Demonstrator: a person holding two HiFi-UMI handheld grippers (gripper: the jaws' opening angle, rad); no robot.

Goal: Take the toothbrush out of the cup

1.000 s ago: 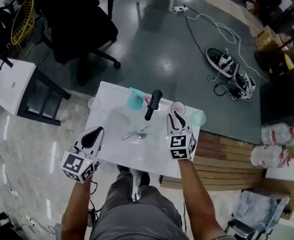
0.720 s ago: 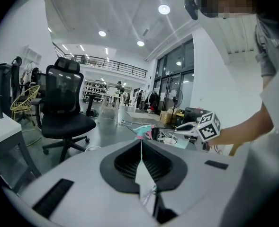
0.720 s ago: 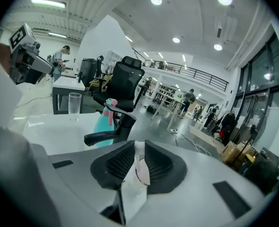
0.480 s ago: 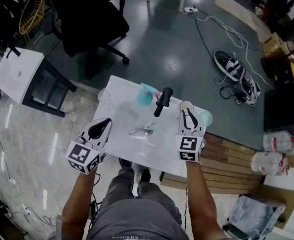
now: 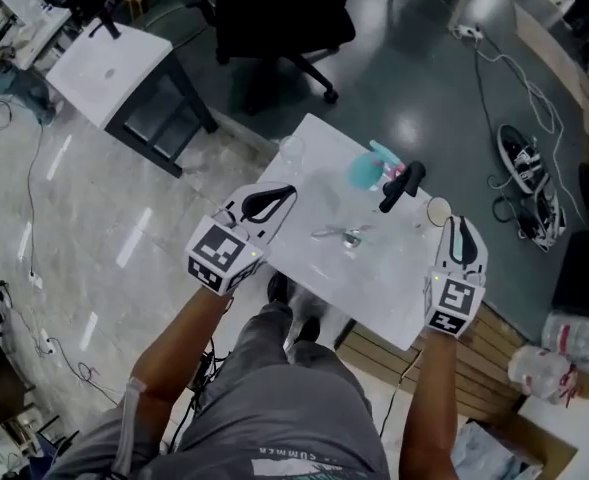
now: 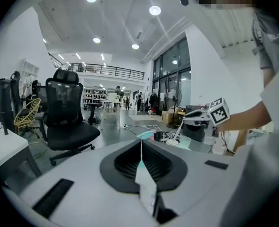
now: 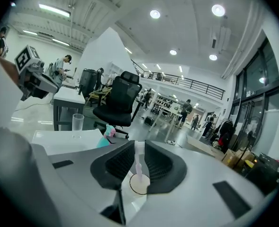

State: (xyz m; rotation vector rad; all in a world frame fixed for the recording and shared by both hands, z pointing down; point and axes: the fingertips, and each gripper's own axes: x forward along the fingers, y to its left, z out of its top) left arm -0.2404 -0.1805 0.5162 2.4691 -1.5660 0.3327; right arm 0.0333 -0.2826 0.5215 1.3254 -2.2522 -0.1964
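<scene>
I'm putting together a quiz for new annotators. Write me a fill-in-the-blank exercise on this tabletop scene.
1. The right gripper grips a pale ___ by its handle.
2. That item stands in a clear ___ on the table.
3. The left gripper has its jaws ___, with nothing between them.
4. A ___ lies flat on the table, between the two grippers.

Missing words: toothbrush; cup; shut; spoon

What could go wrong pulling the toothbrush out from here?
1. The right gripper pinches only the thin toothbrush stem, so it may slip or pivot.
2. The cup sits near the table corner. The left gripper is shut and away from it, so a skewed pull might tip the cup off.
3. The black object lies close by and could get bumped.
</scene>
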